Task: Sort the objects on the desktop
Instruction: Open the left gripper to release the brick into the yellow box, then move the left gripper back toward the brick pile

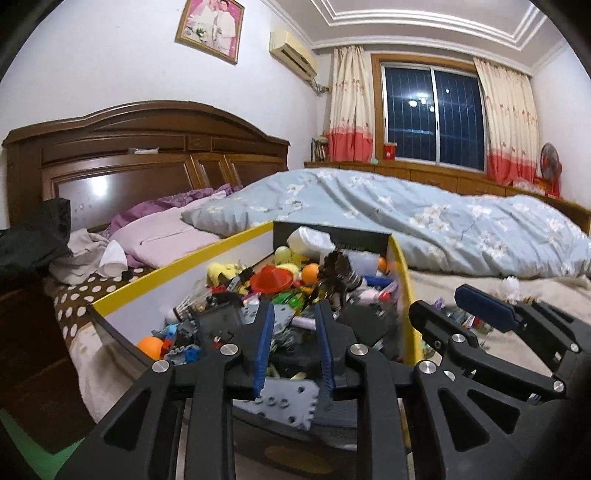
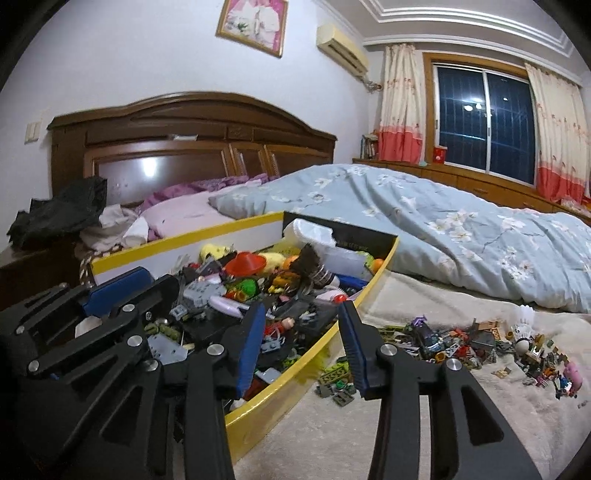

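My left claw and right claw, both spread and empty, over box; loose bricks at 3 o'clock may scatter off bed.

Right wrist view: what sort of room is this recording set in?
A home bedroom: a bed with a wooden headboard, a blue floral quilt and curtains at a dark window. A yellow-edged box of toys sits on the bed.

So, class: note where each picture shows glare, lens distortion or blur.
Left wrist view: glare on the headboard, ceiling moulding bowed, feather toy smeared. Right wrist view: headboard glare again, box rim curved by the fisheye.
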`<state>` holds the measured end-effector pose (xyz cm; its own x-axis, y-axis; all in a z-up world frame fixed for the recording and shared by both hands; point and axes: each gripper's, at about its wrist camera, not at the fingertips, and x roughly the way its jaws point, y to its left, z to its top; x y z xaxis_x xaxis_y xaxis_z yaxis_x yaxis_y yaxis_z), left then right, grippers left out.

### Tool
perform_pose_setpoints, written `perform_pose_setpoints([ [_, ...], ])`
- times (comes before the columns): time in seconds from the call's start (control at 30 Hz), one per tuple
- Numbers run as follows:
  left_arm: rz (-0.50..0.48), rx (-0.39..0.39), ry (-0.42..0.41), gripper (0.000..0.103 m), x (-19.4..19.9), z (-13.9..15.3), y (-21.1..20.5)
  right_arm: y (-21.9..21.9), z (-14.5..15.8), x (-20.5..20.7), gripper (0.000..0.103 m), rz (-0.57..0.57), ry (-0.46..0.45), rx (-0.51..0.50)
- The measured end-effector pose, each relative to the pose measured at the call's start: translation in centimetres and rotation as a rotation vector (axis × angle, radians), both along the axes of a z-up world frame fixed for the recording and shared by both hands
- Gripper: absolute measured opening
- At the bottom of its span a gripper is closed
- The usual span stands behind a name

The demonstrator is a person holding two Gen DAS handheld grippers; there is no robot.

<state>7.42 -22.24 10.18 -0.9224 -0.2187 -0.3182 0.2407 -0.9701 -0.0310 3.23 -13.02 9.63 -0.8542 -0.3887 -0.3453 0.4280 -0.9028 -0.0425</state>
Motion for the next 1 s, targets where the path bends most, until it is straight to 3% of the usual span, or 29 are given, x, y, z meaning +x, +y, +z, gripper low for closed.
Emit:
perform_pose_setpoints([
  [0.3,-0.016,0.040,0.038,0.024,0.2,1.2,1.1,1.7,1.5,0.2,0.041,-0.033,0.016,-0.022],
  [0.57,-0.040,0.080,0.057,0.030,-0.5,2.0,2.9,3.8,2.8,0.6,0.043,-0.112,0.060,-0.012],
  [1.0,-0.184,0.120,0.036,0.030,-2.4,2.3,8.8,9.8,3.6,1.0,0.043,-0.255,0.056,0.047],
])
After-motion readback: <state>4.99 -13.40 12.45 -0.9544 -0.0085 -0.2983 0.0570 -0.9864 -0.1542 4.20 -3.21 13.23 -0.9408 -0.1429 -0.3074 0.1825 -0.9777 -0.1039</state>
